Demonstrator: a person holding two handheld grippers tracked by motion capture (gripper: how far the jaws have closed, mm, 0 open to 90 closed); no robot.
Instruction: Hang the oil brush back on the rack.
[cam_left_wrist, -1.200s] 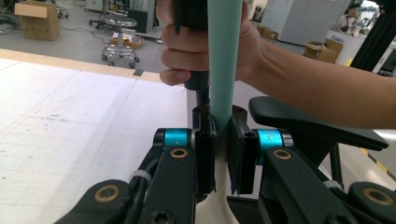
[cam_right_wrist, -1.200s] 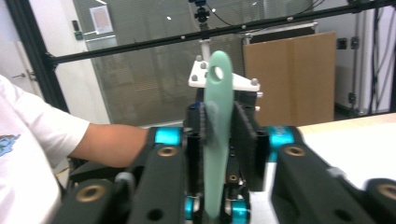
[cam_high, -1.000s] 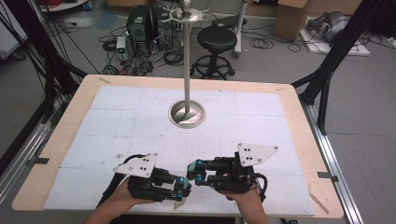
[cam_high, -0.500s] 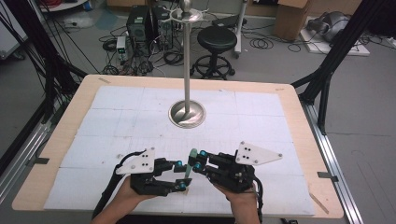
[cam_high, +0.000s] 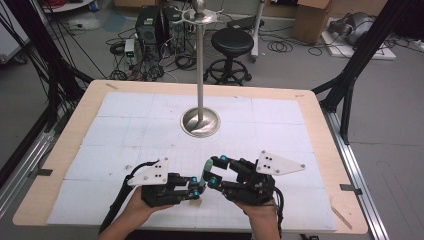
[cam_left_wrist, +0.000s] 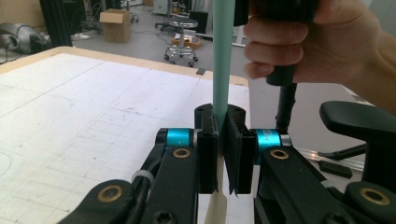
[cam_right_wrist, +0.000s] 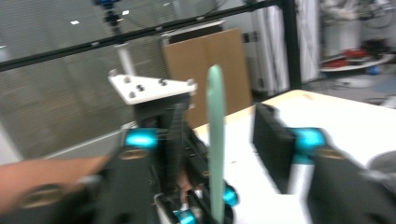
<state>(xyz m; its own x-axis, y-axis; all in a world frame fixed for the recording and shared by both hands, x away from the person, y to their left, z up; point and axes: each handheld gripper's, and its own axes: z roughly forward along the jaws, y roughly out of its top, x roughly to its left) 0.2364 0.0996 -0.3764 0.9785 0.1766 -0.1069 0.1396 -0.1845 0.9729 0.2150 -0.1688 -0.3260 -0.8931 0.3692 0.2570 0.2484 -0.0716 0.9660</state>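
In the high view, a white-covered worktop with a pale wooden rim carries a metal stand, whose round base sits just behind the middle and whose thin pole rises to a knob. Close to the near edge, two hands hold the grippers facing each other. The left gripper lies flat with its jaws pointing right, closed on a pale green strip that stands up between the two tools. The right gripper points left, its jaws spread apart, one above and one below, around the upper part of the strip.

In the left gripper view, the two black jaws are pressed together on the green strip, which rises straight up out of them; a cream end pokes out below. A hand gripping the other tool shows at upper right.

In the right gripper view, blurred, the strip stands upright between widely parted jaws, touching neither. The left gripper with its white plate sits behind it.
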